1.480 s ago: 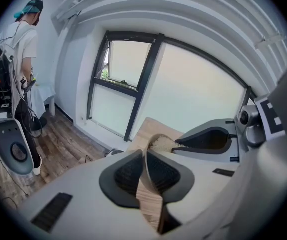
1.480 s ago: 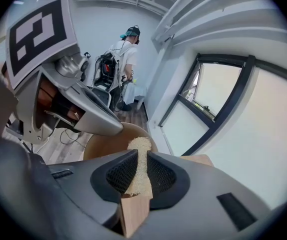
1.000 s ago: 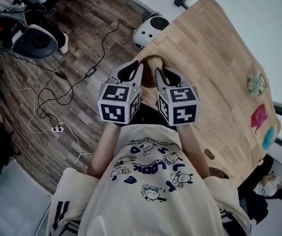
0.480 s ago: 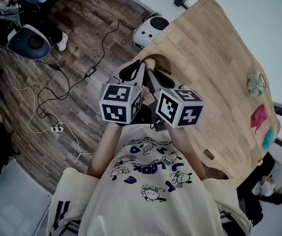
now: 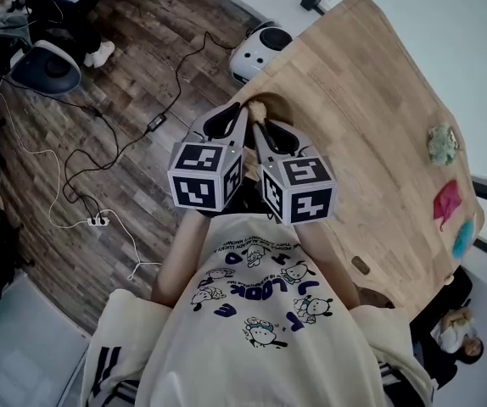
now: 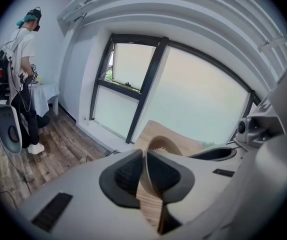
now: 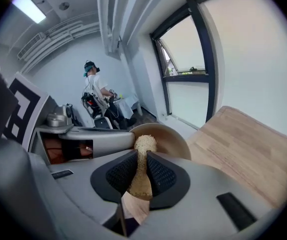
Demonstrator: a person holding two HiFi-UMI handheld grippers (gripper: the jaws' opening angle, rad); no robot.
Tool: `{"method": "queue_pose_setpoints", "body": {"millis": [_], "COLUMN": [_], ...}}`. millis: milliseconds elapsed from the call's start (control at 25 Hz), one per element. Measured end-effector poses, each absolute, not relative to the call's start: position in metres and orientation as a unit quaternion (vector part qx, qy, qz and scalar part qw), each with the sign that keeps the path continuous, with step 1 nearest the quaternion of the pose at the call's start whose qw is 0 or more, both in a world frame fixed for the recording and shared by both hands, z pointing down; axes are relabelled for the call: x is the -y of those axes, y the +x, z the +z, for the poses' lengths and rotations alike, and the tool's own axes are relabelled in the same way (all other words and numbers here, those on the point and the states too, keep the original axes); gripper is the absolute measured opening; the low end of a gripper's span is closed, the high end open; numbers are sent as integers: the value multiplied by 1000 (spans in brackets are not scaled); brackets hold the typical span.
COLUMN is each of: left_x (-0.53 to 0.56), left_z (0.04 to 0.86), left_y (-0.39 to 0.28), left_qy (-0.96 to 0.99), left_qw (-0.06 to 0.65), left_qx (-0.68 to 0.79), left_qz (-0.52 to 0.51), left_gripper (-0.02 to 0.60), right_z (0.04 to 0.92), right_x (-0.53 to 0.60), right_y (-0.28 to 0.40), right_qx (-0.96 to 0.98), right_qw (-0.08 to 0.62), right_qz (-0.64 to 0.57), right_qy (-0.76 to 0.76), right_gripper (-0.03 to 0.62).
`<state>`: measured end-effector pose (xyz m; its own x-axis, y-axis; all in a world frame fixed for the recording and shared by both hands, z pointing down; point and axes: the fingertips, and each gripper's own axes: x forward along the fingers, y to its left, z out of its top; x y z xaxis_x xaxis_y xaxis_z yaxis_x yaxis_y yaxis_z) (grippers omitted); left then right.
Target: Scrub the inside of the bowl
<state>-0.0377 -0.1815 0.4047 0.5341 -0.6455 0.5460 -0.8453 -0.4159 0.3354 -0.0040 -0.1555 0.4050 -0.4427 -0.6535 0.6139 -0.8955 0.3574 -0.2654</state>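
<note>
Moved — right gripper (image 5: 267,131) rolled | wooden table (image 5: 379,100) | plank floor (image 5: 142,49), cables (image 5: 99,153)

Right tool (image 7: 141,159) is clamped tight on the tan scrubber (image 7: 144,146), its rough tip pushed into the wooden bowl (image 7: 177,136) at the edge of the pale tabletop (image 7: 243,144). Left tool (image 7: 91,136) meets the bowl's left rim.

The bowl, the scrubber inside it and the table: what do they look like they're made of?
Bowl: smooth, matte tan, possibly wood or bamboo fibre; no clear grain shows, so plastic can't be ruled out.
Scrubber: coarse, pale, fibrous weave, likely loofah or a similar plant fibre.
Table: light wood, with visible plank joints and grain.
</note>
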Motion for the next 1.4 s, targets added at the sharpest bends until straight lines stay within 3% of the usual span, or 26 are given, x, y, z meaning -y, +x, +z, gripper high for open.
{"method": "queue_pose_setpoints", "body": {"millis": [480,920,1400], "left_x": [177,175,175], "left_z": [404,408,430], "left_y": [-41,-44,-55], "left_qy": [825,818,796], "left_qw": [310,321,335], "left_qx": [444,447,466], "left_qz": [159,164,192], "left_gripper": [58,57,57], "right_z": [401,396,389], "right_x": [156,160,161], "right_y": [4,18,35], "right_qx": [793,774,766], "right_qw": [339,356,329], "right_qz": [112,80,106], "right_qy": [493,517,542], "right_gripper": [60,60,60]}}
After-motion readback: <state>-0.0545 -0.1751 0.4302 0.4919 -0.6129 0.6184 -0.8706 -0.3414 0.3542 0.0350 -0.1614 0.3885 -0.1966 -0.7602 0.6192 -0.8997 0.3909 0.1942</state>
